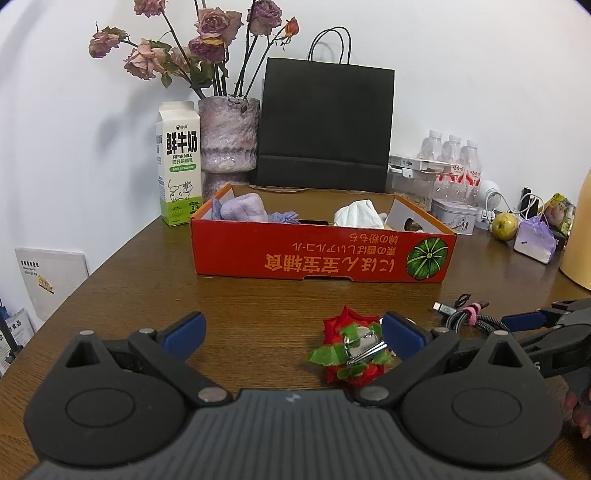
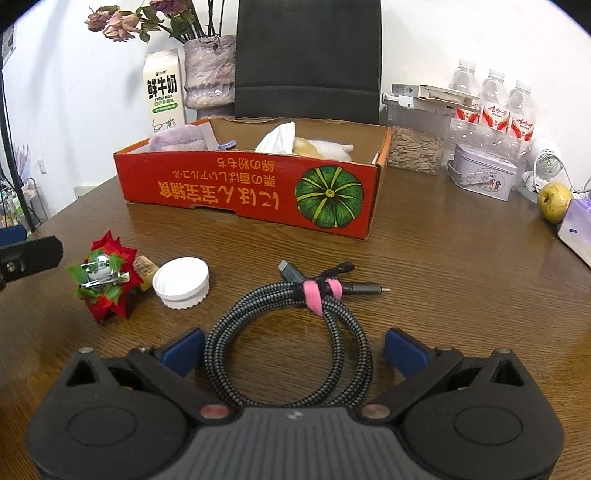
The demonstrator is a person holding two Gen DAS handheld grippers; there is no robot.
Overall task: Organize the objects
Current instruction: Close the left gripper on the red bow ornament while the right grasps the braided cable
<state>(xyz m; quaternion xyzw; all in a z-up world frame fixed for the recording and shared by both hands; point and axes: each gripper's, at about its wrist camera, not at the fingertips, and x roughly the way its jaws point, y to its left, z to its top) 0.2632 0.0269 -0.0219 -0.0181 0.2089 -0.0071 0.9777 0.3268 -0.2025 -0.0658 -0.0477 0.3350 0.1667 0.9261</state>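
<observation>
On the far left of the wooden worktop (image 2: pixel 443 258), near the wall, a fresh milk carton (image 1: pixel 179 164) stands upright, just beside a mottled purple vase (image 1: pixel 228 136) of dried roses (image 1: pixel 214 26). A black paper bag (image 1: pixel 325 122) stands to the right of the vase, behind the open red cardboard box (image 1: pixel 321 251) with a green pumpkin printed on its front. Inside the box lie a lilac cloth (image 1: pixel 243 206) at the left end and a white crumpled tissue (image 1: pixel 358 214) toward the right.

The left tool (image 1: pixel 293 328) hangs low over the worktop with its blue-padded fingers spread wide and nothing between them. A red fabric rose hair clip (image 1: pixel 351 349), metal clasp upward, lies just beside its right finger (image 1: pixel 402 334). In the right wrist view a small yellow block (image 2: pixel 146 271) lies against the clip, and a white bottle cap (image 2: pixel 181 282) rests next to that, open side up.

Farther right, the coiled braided charging cable (image 2: pixel 288 354), bound with a pink strap (image 2: pixel 314 291), lies flat on the worktop. The right tool (image 2: pixel 293 350) is also wide open, its fingers on either side of the coil's near loop, gripping nothing.

Along the right, a clear jar of seeds (image 2: pixel 415 149), a small tin (image 2: pixel 482 171), three water bottles (image 2: pixel 491 99) and a yellow-green apple (image 2: pixel 554 201) stand near the wall.
</observation>
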